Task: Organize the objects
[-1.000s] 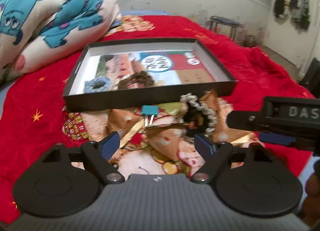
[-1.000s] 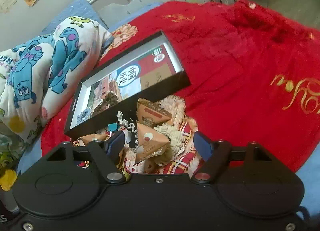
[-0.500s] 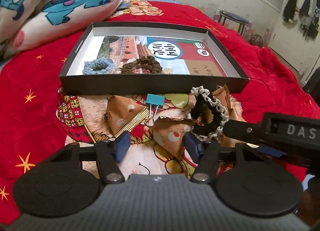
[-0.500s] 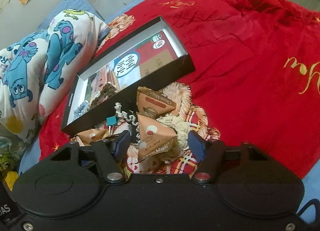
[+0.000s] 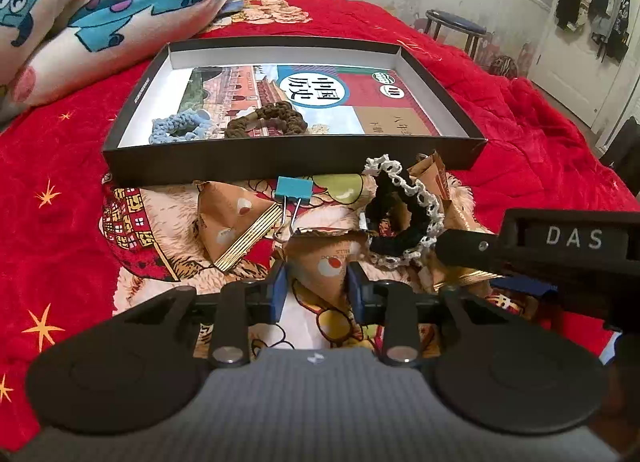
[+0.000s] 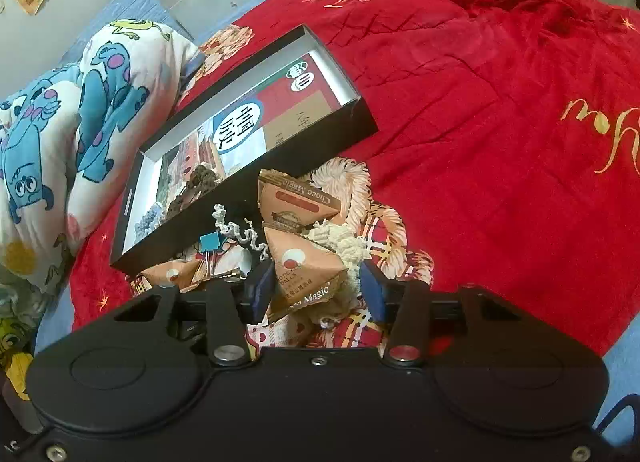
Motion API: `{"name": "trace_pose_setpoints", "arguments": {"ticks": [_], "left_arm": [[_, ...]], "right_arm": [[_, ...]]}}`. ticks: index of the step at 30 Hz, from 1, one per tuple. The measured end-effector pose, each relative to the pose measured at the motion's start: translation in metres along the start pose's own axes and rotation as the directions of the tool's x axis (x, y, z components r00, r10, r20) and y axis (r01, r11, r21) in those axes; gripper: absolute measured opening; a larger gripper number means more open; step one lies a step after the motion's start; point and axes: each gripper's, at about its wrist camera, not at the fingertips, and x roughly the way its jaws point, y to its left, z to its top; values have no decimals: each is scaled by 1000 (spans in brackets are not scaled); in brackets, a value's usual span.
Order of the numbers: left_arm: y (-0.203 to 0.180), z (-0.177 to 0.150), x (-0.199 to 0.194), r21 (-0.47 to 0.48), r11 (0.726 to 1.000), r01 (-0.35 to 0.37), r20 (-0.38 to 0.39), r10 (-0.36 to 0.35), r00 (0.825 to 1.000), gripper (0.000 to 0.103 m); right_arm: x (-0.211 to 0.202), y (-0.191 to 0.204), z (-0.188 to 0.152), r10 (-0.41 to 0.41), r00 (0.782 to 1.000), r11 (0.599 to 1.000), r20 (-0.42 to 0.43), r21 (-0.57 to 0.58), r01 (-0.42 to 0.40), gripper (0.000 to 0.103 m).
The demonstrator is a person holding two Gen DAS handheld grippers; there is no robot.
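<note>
A black box lid (image 5: 288, 166) (image 6: 248, 182) lies on the red bed, holding a blue scrunchie (image 5: 180, 127) and a brown scrunchie (image 5: 268, 122). In front of it lie brown triangular Choco Magic packets, a teal binder clip (image 5: 294, 189) (image 6: 211, 242) and a black-and-white scrunchie (image 5: 404, 218). My left gripper (image 5: 316, 290) is shut on one packet (image 5: 326, 262). My right gripper (image 6: 316, 286) has its fingers around another packet (image 6: 306, 266) beside a cream scrunchie (image 6: 340, 242); a gap shows on the right side. The right gripper also shows in the left wrist view (image 5: 560, 250).
A monster-print duvet (image 5: 100, 2) (image 6: 60, 134) is piled at the back left. More packets (image 5: 232, 226) (image 6: 296, 198) lie by the box. A stool (image 5: 456, 22) stands beyond the bed. The red blanket (image 6: 500, 122) stretches to the right.
Both grippers have moved down to the packets and their jaws have narrowed. The left one has closed on its packet; the right one has closed in around its packet.
</note>
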Motion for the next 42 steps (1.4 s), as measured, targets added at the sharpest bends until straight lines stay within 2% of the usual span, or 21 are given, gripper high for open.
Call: {"name": "trace_pose_setpoints", "arguments": {"ticks": [6, 22, 26, 35, 36, 42], "left_arm": [[-2, 0, -2, 21, 1000, -15, 3, 15, 1000, 35], [-2, 0, -5, 22, 999, -24, 5, 23, 1000, 35], [-1, 1, -6, 15, 999, -29, 6, 29, 1000, 36], [1, 2, -10, 5, 1000, -16, 17, 16, 1000, 34], [1, 3, -10, 5, 1000, -14, 16, 14, 1000, 34], [1, 2, -9, 7, 1000, -12, 8, 12, 1000, 31]], "right_arm": [[-4, 1, 0, -1, 1000, 1000, 11, -1, 1, 38], [-14, -3, -1, 4, 999, 1000, 34, 24, -5, 37], [-21, -1, -3, -1, 998, 1000, 71, 16, 0, 37], [-31, 6, -6, 42, 992, 999, 116, -7, -41, 34], [-31, 6, -6, 45, 992, 999, 114, -8, -44, 31], [-23, 6, -7, 41, 996, 999, 79, -8, -41, 31]]}}
